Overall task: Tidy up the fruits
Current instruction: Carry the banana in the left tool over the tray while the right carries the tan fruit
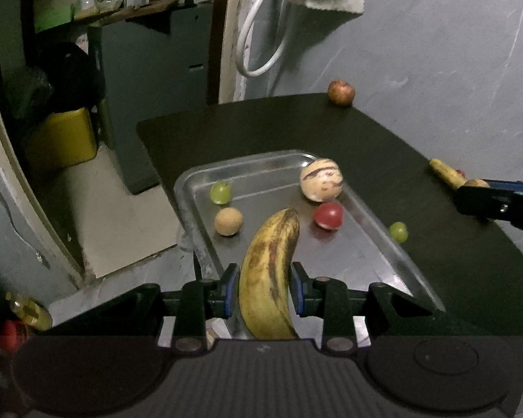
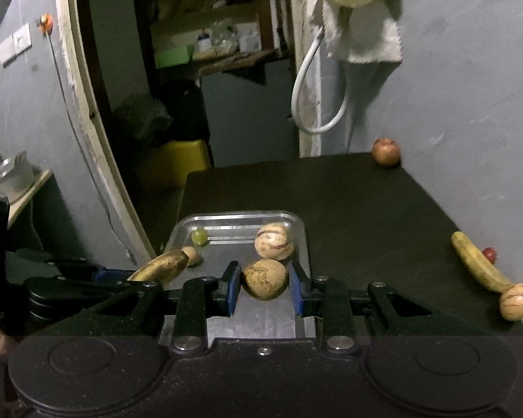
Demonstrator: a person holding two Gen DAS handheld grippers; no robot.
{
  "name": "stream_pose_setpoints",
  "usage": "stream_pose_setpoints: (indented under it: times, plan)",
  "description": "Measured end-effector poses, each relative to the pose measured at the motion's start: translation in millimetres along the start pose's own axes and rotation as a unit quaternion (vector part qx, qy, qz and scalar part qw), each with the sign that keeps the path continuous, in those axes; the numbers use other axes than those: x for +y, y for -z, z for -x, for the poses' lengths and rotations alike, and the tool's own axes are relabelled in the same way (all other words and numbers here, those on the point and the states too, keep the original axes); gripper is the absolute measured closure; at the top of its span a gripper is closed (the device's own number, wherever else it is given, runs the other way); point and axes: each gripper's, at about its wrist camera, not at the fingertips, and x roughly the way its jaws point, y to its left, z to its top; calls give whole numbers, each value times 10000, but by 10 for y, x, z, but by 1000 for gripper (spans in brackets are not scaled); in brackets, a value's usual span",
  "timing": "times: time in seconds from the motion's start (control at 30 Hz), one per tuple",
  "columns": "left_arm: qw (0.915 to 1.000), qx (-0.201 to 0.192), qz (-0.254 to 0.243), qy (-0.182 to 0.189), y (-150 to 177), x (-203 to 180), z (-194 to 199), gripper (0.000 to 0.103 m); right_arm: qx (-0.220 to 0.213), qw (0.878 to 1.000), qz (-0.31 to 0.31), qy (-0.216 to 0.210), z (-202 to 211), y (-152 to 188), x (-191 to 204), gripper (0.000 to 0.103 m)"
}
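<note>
My left gripper (image 1: 264,273) is shut on a spotted yellow banana (image 1: 268,271) that hangs above the near part of a metal tray (image 1: 261,158). In the tray lie a striped pale fruit (image 1: 320,180), a red fruit (image 1: 328,215), a tan ball (image 1: 228,221) and a green grape (image 1: 220,192). My right gripper (image 2: 265,271) is shut on a round brown fruit (image 2: 265,279), above the tray's near end (image 2: 240,216). In the right wrist view the left gripper's banana (image 2: 160,267) shows at the tray's left side.
Loose on the black table (image 2: 366,209) lie a second banana (image 2: 477,264), a small striped fruit (image 2: 514,301), a red fruit (image 2: 490,253) and an apple (image 2: 386,152) at the far wall. A green grape (image 1: 398,232) sits just right of the tray. The table's left edge drops to the floor.
</note>
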Motion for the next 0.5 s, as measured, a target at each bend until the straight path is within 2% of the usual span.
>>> stream_pose_setpoints:
  times: [0.3, 0.5]
  plan:
    - [9999, 48, 146, -29, -8, 41, -316, 70, 556, 9981, 253, -127, -666, 42, 43, 72]
    - [9998, 77, 152, -119, -52, 28, -449, 70, 807, 9961, 329, -170, -969, 54, 42, 72]
